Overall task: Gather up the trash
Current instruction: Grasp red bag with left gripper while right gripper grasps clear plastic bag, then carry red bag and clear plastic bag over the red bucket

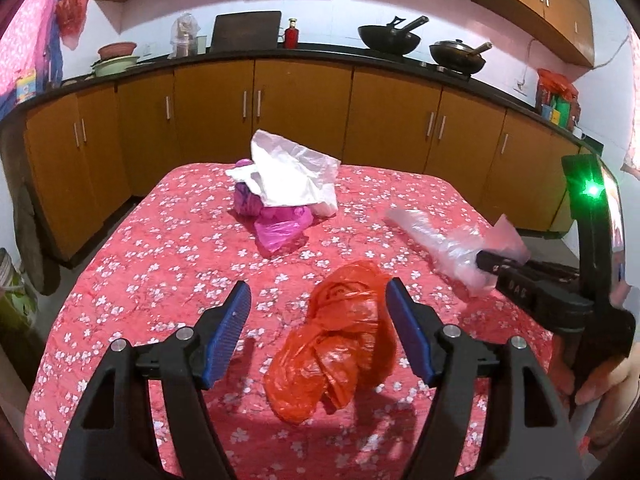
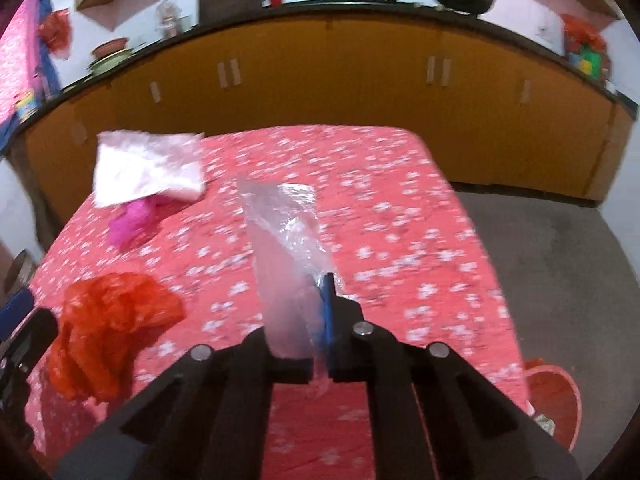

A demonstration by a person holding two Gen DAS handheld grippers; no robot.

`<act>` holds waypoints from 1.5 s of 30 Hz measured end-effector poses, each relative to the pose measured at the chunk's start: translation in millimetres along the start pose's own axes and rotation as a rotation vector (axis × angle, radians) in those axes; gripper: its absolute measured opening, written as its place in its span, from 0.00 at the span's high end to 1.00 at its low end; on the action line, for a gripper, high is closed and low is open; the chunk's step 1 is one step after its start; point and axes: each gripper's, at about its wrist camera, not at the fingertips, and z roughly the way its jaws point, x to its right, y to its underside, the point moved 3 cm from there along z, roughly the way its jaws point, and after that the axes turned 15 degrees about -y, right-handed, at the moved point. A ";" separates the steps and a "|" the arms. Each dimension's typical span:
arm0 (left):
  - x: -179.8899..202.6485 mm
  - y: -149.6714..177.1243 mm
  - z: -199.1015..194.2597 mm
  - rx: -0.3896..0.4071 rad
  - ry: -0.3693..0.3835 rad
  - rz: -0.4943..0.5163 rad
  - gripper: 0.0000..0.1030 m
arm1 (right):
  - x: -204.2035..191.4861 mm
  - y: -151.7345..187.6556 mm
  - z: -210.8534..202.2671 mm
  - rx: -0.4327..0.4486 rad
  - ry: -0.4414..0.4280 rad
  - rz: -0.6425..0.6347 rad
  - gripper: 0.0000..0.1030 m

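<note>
A floral red cloth (image 1: 160, 240) covered the worktop before orange cabinets (image 1: 304, 112). The left tongs (image 1: 318, 300) stood wide around an orange bag (image 1: 340, 340) near the front edge. The right tongs (image 2: 320, 308) clamped a clear bag (image 2: 284, 240) toward the right edge.

Your right wrist view is smeared throughout: the flower print on the worktop (image 2: 400, 216) runs to streaks, and the cupboard handles (image 2: 229, 74) read double.

The clear bag (image 2: 286, 256) covers your right claw (image 2: 320, 284); only one blue pad's edge shows, its partner hidden behind the plastic.

A red basket (image 2: 556, 400) sits half behind the worktop edge; its contents are too small to tell.

In the left wrist view the white bag (image 1: 286, 174) hides most of the purple bundle (image 1: 246, 200).

Your hand (image 1: 608, 380) is cut by the frame edge.
</note>
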 end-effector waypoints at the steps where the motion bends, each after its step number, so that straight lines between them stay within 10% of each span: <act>1: 2.1 -0.3 0.3 0.001 -0.001 0.008 0.31 | 3.8 0.3 -1.2 0.001 0.004 0.009 0.95; 18: 20.1 6.5 26.7 -0.116 0.002 0.085 0.31 | 12.3 2.3 -8.9 0.007 0.008 -0.002 0.95; 28: 28.8 6.8 27.4 -0.121 0.049 0.121 0.60 | 3.0 4.1 -8.5 0.003 -0.012 -0.021 0.95; 35: 5.1 0.8 31.9 -0.106 -0.035 0.093 0.75 | -2.2 4.9 -10.9 0.011 -0.018 -0.038 0.95; 45: -29.3 -2.1 41.3 -0.111 -0.119 0.029 0.73 | -2.7 5.2 -13.6 0.019 -0.011 -0.031 0.95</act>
